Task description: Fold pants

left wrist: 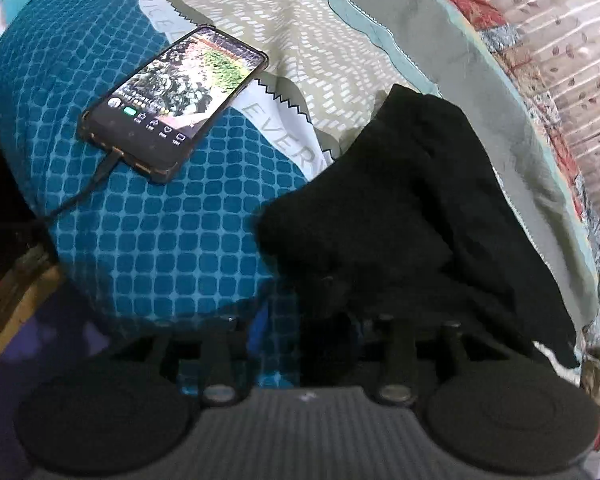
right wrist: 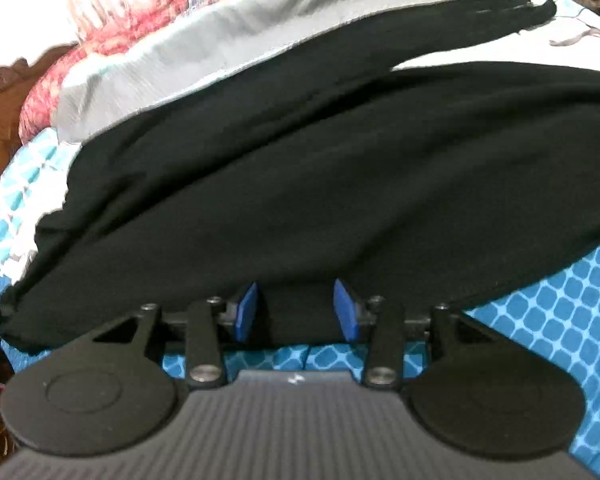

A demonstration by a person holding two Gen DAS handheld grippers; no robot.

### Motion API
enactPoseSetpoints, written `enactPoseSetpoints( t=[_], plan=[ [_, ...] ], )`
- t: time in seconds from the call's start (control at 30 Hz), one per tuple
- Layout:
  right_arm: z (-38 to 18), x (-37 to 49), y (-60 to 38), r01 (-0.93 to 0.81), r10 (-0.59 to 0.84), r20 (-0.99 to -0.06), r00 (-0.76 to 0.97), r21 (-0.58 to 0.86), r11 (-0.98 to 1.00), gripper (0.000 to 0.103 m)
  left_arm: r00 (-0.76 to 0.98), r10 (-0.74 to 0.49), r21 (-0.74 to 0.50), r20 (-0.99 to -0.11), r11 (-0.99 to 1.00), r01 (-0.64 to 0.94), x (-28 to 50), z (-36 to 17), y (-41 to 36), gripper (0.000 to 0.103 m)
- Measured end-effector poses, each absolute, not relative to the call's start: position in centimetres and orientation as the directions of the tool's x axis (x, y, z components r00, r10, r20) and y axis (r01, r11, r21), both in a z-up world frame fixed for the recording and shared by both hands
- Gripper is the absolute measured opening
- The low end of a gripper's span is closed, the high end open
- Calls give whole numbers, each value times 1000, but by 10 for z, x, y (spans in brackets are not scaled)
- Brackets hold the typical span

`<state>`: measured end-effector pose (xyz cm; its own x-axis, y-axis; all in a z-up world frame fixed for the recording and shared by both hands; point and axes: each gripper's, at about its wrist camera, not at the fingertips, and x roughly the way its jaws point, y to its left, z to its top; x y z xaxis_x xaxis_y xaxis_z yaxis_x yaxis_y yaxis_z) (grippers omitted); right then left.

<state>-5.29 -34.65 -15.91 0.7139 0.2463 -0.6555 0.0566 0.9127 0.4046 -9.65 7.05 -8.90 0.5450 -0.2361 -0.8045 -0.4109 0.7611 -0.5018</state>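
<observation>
Left wrist view shows the black pants (left wrist: 412, 200) lying bunched on the bed cover (left wrist: 148, 232), right of a phone (left wrist: 176, 104) with a cable (left wrist: 84, 192) plugged in; the left gripper (left wrist: 300, 320) is low at the near edge of the cloth, but its fingers are dark and blurred, so I cannot tell if they grasp it. Right wrist view shows the pants (right wrist: 300, 168) spread wide across the bed cover (right wrist: 560, 320), and the right gripper (right wrist: 296, 312) has its blue pads (right wrist: 246, 312) apart, with a fold of the black cloth between them, seemingly grasped.
</observation>
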Motion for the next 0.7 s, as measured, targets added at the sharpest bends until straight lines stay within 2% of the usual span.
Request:
enactPoseSetpoints(
  t=[0.07, 0.2, 0.27, 0.37, 0.43, 0.5, 0.53, 0.6, 0.7],
  plan=[
    [-149, -49, -352, 37, 263, -640, 722, 416, 909, 46, 561, -220, -491, -798, 778, -393, -98, -74, 73, 47],
    [-128, -35, -379, 68, 234, -591, 772, 442, 894, 46, 724, -135, -492, -676, 814, -308, -102, -16, 81, 54],
    [-120, -21, -393, 100, 200, -574, 794, 448, 888, 46, 775, -59, -405, -630, 876, -262, -86, 6, 73, 57],
    [-109, 8, -423, 166, 140, -579, 803, 444, 881, 46, 802, 10, -207, -597, 964, -166, -43, 20, 46, 58],
    [-102, 32, -442, 221, 92, -602, 793, 424, 878, 46, 815, 4, -99, -580, 992, -75, -7, 21, 23, 63],
    [-92, 66, -461, 242, 67, -604, 794, 415, 877, 46, 816, -12, -3, -578, 1000, 13, 32, 18, -1, 80],
    [-89, 74, -475, 253, 52, -607, 793, 406, 878, 46, 816, -33, 33, -577, 997, 64, 55, 13, -14, 82],
    [-80, 104, -495, 292, 12, -616, 788, 390, 874, 46, 805, -84, 55, -588, 988, 143, 88, 1, -39, 93],
    [-72, 165, -529, 381, -55, -627, 777, 398, 835, 48, 777, -105, 100, -620, 972, 212, 133, -23, -63, 98]
  ],
)
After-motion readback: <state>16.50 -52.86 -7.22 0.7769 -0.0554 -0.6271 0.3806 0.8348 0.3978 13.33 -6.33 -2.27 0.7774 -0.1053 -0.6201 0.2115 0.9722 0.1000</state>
